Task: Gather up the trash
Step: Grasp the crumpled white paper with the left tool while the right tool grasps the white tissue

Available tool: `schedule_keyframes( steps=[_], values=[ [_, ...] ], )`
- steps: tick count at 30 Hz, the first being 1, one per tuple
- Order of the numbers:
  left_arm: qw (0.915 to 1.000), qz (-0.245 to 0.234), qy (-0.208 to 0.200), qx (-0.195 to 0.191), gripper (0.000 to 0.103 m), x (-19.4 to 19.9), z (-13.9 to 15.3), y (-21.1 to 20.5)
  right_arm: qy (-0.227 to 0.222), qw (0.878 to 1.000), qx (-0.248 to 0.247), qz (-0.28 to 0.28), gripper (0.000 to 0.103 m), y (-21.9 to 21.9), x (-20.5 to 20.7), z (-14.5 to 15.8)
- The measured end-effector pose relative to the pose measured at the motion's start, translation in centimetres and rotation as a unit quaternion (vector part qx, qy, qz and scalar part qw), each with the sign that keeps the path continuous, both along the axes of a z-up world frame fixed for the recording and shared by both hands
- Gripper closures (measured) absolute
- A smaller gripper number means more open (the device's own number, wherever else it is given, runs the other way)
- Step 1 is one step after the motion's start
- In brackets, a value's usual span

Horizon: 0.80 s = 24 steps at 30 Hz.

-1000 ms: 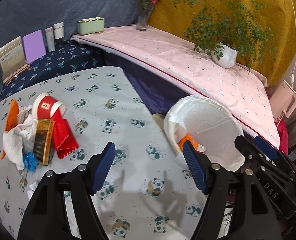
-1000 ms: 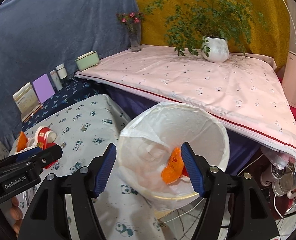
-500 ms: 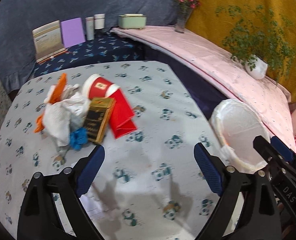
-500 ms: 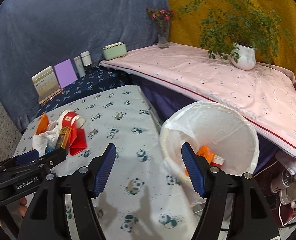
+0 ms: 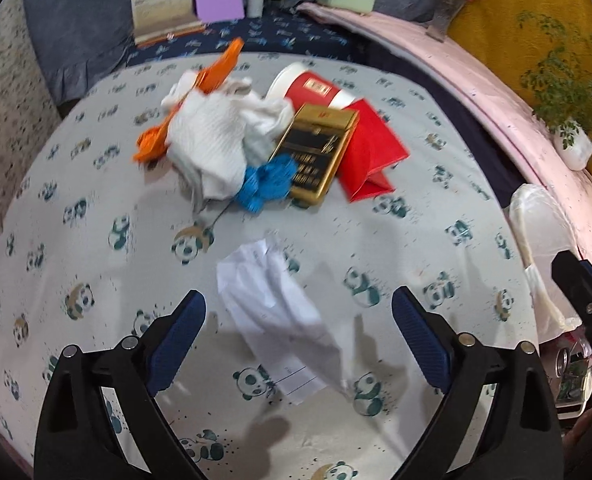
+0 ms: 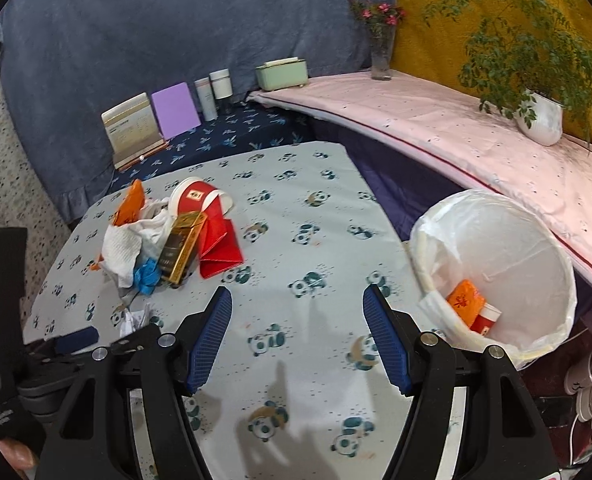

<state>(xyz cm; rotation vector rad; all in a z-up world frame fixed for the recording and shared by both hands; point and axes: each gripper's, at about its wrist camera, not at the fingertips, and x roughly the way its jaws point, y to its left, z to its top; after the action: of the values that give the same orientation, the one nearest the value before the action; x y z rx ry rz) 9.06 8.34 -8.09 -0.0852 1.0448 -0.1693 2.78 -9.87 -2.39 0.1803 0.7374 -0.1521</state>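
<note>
A trash pile lies on the panda-print table [image 5: 96,240]: white crumpled tissue [image 5: 212,140], an orange wrapper [image 5: 216,68], a blue scrap [image 5: 266,182], a gold-and-black box [image 5: 315,152], a red paper cup [image 5: 311,90] and a red folded packet [image 5: 369,156]. A crumpled white paper [image 5: 280,312] lies just ahead of my open, empty left gripper [image 5: 297,332]. My right gripper [image 6: 297,334] is open and empty above the table, left of the white-lined bin [image 6: 535,264], which holds an orange wrapper [image 6: 465,300] and a red cup [image 6: 485,320].
Along the back stand a card box [image 6: 132,128], a purple card [image 6: 176,110], two small jars [image 6: 214,92], a green tin [image 6: 282,74], a flower vase [image 6: 381,48] and a potted plant [image 6: 539,116] on a pink-covered ledge [image 6: 435,120].
Both grippers have swung left, away from the bin and over the table. The left gripper now sits closer to the trash pile, and the crumpled white paper has come into view between its fingers.
</note>
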Motion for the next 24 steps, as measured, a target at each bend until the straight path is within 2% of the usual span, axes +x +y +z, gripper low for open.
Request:
schedule_keyframes(
  steps=[5,7,8,9,11,13,14,24],
  values=[
    [0.9986,0.014,0.043,-0.027,0.014,0.7,-2.5,1.1,0.009,1.0,0.002,0.012,0.037,1.3,0.6,-0.6],
    [0.9977,0.015,0.054,-0.038,0.02,0.9,-3.1,1.3,0.013,1.0,0.002,0.016,0.037,1.8,0.8,-0.9],
    [0.9978,0.014,0.054,-0.037,0.025,0.8,-3.2,1.3,0.014,1.0,0.002,0.018,0.037,2.0,0.9,-0.9],
    [0.9982,0.012,0.047,-0.035,0.036,0.7,-3.1,1.2,0.015,1.0,0.002,0.019,0.037,2.1,0.9,-1.0],
    [0.9981,-0.001,0.045,-0.042,0.052,0.7,-2.8,1.3,0.017,1.0,0.0,0.022,0.037,2.5,1.0,-1.1],
    [0.9974,-0.007,0.046,-0.055,0.063,0.8,-2.6,1.5,0.019,1.0,0.001,0.024,0.037,2.7,1.2,-1.3],
    [0.9972,-0.009,0.045,-0.058,0.08,0.7,-2.5,1.7,0.02,0.999,0.001,0.026,0.037,2.8,1.4,-1.4],
    [0.9975,-0.004,0.008,-0.071,0.082,0.5,0.4,4.4,0.025,0.999,0.006,0.047,0.037,5.0,2.9,-1.7]
  ],
)
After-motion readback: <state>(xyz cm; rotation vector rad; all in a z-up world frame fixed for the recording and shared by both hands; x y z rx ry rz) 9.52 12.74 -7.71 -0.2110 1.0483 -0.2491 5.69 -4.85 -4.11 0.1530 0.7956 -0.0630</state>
